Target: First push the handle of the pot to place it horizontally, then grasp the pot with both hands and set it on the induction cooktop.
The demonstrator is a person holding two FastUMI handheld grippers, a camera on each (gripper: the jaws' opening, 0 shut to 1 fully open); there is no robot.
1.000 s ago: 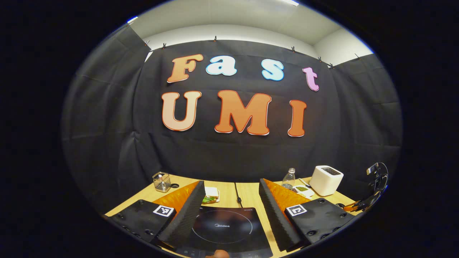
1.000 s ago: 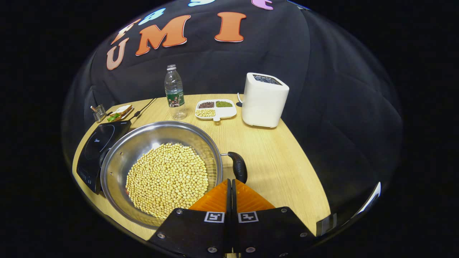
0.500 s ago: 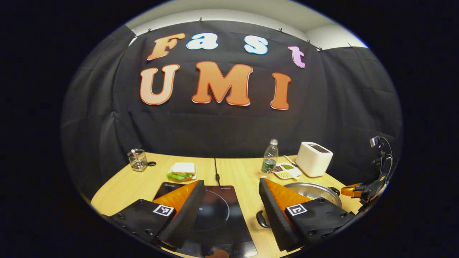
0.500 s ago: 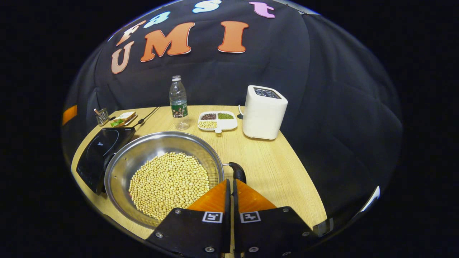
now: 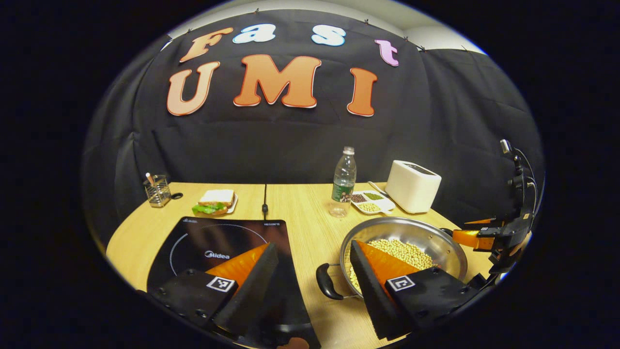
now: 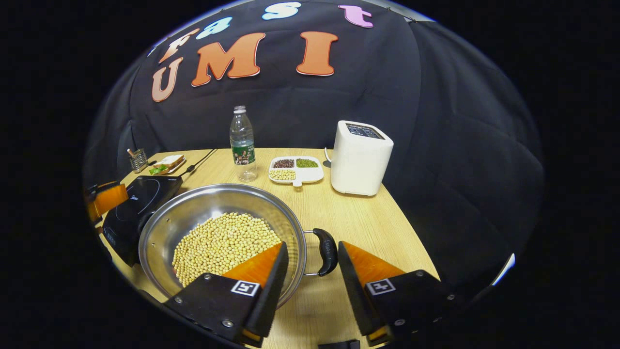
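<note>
1. I see the pot (image 6: 220, 232) on the wooden surface (image 6: 368, 213), just right of the induction cooktop (image 5: 218, 242); in the right gripper view its rim seems to overlap the cooktop's (image 6: 138, 198) near edge, though I cannot tell whether they touch.
2. My right hand-held gripper (image 6: 310, 264) is spread wide, holding nothing. The pot's black right handle (image 6: 325, 251) lies in the gap between its fingers, apart from both; the left finger reaches over the pot's rim.
3. My left hand-held gripper (image 5: 312, 264) is also wide and empty. The pot's left handle (image 5: 327, 283) sits between its fingers, close to the right finger, which overlaps the pot (image 5: 404, 242); the left finger hangs over the cooktop.
4. In the left gripper view the right hand-held gripper (image 5: 472, 237) shows at the pot's far side.
5. The pot holds a bed of pale yellow beans (image 6: 223, 242) across its bottom.
6. Beyond the pot stands a clear plastic bottle (image 6: 242, 143), upright, capped.
7. Beside it lies a white divided tray (image 6: 295, 169) with dark, green and pale grains in separate compartments.
8. A white toaster (image 6: 359, 157) stands just right of the tray.
9. At the far left a plate with a sandwich (image 5: 215, 201) and a wire holder (image 5: 157, 190) sit behind the cooktop.
</note>
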